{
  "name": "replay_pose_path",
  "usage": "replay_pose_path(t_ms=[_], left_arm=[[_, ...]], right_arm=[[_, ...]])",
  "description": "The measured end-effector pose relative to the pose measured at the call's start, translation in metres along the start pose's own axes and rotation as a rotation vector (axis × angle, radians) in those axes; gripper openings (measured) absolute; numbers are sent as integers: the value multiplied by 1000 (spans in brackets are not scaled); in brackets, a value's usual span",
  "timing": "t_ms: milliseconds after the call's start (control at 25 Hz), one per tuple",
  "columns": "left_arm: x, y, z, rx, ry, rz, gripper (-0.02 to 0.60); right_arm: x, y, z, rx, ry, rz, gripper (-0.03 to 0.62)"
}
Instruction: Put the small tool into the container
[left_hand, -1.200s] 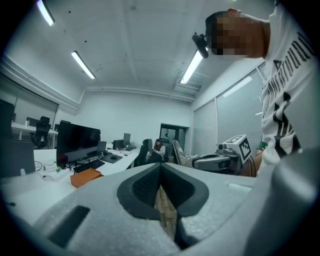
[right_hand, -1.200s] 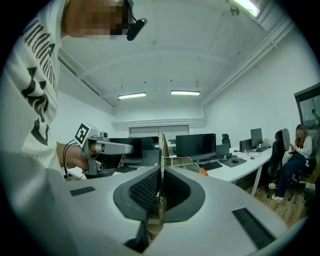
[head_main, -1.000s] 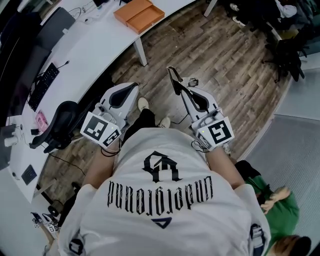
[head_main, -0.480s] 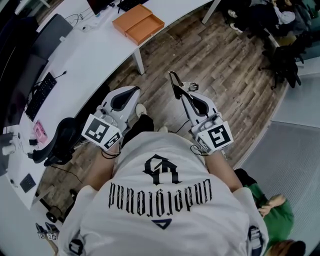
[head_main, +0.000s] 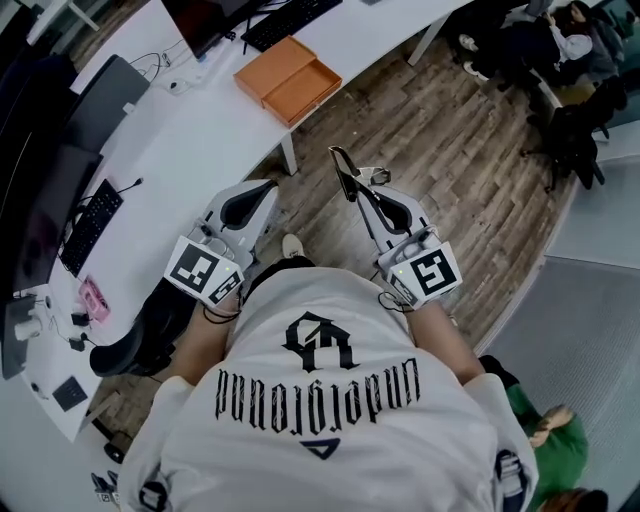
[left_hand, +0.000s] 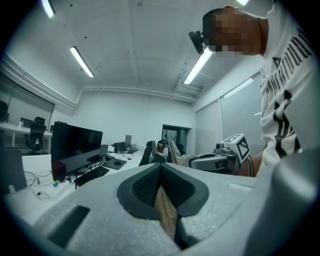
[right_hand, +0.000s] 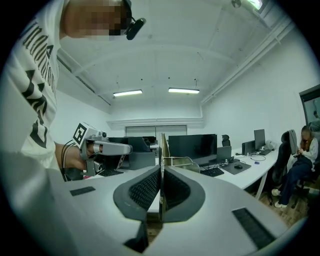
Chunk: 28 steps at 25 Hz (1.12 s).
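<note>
An orange open container (head_main: 293, 78) lies on the long white desk (head_main: 200, 130) ahead of me. My right gripper (head_main: 362, 197) is shut on the small tool (head_main: 350, 172), a thin dark metal piece with a ring that sticks out past the jaws over the wooden floor. In the right gripper view the tool (right_hand: 162, 147) stands upright between the closed pads of that gripper (right_hand: 161, 175). The left gripper (head_main: 264, 190) is held level beside it near the desk edge, shut with nothing in it. Seen from its own camera, the left gripper (left_hand: 161, 170) has its pads meeting.
A keyboard (head_main: 90, 225) and a dark monitor (head_main: 205, 20) sit on the desk. A black office chair (head_main: 150, 330) stands at the lower left. A person in green (head_main: 545, 425) sits at the lower right. Dark bags (head_main: 570, 125) lie at the upper right.
Both grippers and I have moved toward the desk; the orange container sits lower and nearer in the head view. Neither gripper changed its hold.
</note>
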<state>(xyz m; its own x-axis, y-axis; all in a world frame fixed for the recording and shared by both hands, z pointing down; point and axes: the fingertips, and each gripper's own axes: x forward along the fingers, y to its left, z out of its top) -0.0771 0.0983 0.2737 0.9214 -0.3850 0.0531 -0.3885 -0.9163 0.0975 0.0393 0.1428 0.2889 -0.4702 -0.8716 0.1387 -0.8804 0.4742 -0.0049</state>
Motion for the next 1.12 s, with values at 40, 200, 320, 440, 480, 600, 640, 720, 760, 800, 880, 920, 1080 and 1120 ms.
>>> replay_pose_path(t_ms=[40,200,320,440,480,600,640,720,760,800,880,920,1080,1120], left_arm=[[2,10,3,2,0,-3,15],[5,38,12,12,3,-25,15],[7,51,15,16,5,-34,15],[9,58,13,8,9,-39,15],[10,61,11,5,11,-39,15],[14,70,10,-4,15,-30,15],[16,72,10,-8,15,-26,15],[22,77,10,-13,16,-15,15],[25,79,10,-16,16,-9,15],[27,82,10,-19,17,-2,15],[32,88,9,-25,19,16,15],[35,91,8,-29,21,26,15],[53,105,4,-53,32,62,15],[59,108,4,-56,32,71,15]], right_arm=[[10,-3,4,1,-4,-4,15],[40,-7,16,-5,-16,-20,15],[55,-9,20,-6,-24,-29,15],[64,-12,19,-4,-21,-30,15],[67,-13,19,-4,-19,-29,15],[76,-21,19,-3,-13,-22,15],[79,-24,19,-2,-10,-18,15],[84,-31,20,-1,-5,-5,15],[87,-35,19,-1,-3,1,15],[91,-38,19,0,-1,9,15],[97,-45,19,2,1,26,15],[101,-49,19,3,2,35,15],[114,-70,20,2,6,73,15],[117,-77,20,3,7,82,15]])
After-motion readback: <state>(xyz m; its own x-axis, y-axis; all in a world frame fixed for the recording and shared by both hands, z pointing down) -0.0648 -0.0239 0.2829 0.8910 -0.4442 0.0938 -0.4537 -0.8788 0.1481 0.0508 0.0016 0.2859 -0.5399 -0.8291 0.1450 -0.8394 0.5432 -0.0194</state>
